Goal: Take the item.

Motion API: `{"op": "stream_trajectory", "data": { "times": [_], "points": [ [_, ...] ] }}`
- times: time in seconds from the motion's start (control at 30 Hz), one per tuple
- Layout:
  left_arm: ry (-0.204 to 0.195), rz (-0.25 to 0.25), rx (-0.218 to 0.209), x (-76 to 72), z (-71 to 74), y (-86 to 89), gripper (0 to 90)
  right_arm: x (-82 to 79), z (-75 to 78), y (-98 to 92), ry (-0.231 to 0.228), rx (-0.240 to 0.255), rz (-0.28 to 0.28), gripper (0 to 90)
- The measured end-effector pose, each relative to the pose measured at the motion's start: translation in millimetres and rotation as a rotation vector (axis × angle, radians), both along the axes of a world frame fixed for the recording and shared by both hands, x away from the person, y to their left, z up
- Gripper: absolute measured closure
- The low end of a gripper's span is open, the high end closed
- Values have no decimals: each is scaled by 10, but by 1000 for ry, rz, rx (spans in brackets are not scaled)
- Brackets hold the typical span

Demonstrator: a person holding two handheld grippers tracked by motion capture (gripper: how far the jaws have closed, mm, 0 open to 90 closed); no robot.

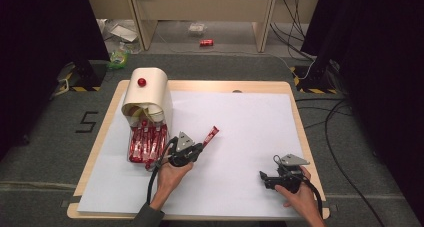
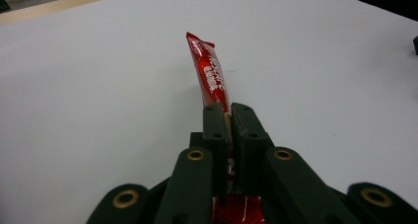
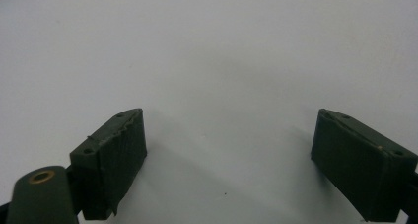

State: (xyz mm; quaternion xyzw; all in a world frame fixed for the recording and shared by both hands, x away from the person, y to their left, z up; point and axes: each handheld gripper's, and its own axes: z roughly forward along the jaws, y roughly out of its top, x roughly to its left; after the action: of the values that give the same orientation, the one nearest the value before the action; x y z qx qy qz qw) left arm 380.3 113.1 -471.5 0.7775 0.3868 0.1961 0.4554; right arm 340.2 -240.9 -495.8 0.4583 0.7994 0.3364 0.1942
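Note:
A long red sachet [image 2: 209, 71] sticks out forward from between the jaws of my left gripper [image 2: 229, 113], which is shut on its near end. In the high view the same sachet [image 1: 210, 136] points up and to the right over the white sheet, with the left gripper [image 1: 199, 148] just right of the dispenser. My right gripper [image 3: 229, 160] stands open above bare white sheet, nothing between its pads. It sits at the lower right of the table as the right gripper [image 1: 265, 179] in the high view.
A cream dispenser with a red knob [image 1: 146, 94] stands at the back left, several red sachets [image 1: 147, 143] spilling into the clear tray at its foot. The white sheet [image 1: 250, 122] covers the wooden table. Cables and clutter lie on the floor beyond.

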Motion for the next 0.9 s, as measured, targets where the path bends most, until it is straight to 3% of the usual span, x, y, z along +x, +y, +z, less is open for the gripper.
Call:
{"op": "stream_trajectory", "data": {
  "times": [0.2, 0.3, 0.5, 0.9],
  "points": [
    [17, 4, -3, 14, -15, 9, 828, 0, 0, 0, 0, 0, 0, 139],
    [27, 13, -30, 11, 5, 24, 727, 0, 0, 0, 0, 0, 0, 139],
    [17, 39, -39, 4, 45, 74, 610, 0, 0, 0, 0, 0, 0, 139],
    [30, 58, -62, -24, 94, 92, 461, 1, 0, 0, 0, 1, 0, 139]
  ]
}}
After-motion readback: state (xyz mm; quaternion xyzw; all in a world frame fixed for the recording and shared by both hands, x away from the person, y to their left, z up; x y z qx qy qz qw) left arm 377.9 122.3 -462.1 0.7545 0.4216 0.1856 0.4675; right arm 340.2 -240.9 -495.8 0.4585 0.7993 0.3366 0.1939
